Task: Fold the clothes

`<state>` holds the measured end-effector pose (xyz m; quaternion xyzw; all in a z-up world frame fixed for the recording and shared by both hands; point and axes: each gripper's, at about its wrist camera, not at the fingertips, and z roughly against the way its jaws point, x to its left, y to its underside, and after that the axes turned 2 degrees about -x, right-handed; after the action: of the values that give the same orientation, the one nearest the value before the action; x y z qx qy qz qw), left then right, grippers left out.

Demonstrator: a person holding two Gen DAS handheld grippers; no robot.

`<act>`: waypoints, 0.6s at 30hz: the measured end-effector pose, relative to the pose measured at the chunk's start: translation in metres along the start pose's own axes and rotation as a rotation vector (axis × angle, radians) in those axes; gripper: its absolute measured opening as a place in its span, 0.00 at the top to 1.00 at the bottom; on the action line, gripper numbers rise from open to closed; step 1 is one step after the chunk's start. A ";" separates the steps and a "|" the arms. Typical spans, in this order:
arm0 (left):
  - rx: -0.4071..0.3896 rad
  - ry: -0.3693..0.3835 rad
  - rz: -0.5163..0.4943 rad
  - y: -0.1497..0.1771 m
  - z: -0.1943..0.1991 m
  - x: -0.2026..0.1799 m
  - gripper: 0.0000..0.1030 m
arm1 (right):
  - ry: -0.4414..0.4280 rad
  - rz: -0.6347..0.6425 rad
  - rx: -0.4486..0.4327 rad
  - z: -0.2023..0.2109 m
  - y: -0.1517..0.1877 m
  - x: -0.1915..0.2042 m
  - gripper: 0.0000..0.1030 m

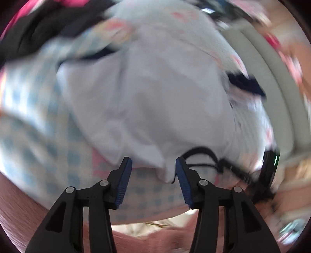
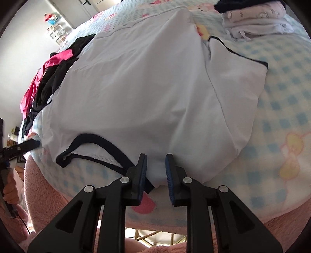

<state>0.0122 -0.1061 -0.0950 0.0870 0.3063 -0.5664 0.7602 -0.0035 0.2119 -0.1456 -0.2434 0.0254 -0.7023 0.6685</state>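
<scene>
Pink-and-black clothes heap (image 2: 46, 81) beside white shirt (image 2: 145, 87); folded stack (image 2: 256, 17) beyond

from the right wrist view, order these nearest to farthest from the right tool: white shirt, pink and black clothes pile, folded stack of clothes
1. white shirt: its near edge lies between the fingers of the right tool.
2. pink and black clothes pile: off to the left, along the blanket's edge.
3. folded stack of clothes: far back at upper right.
</scene>
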 end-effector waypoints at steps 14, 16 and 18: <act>-0.103 -0.068 0.122 -0.003 -0.017 0.029 0.58 | 0.071 -0.003 -0.026 0.003 -0.002 0.011 0.81; -0.084 -0.005 0.146 0.000 -0.019 0.029 0.58 | 0.064 -0.011 -0.009 -0.003 0.002 0.008 0.81; -0.114 0.026 0.188 0.004 -0.020 0.036 0.58 | 0.056 -0.023 -0.007 -0.004 0.003 0.006 0.81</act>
<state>0.0149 -0.1246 -0.1321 0.0794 0.3384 -0.4730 0.8096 -0.0018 0.2050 -0.1484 -0.2261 0.0437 -0.7163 0.6587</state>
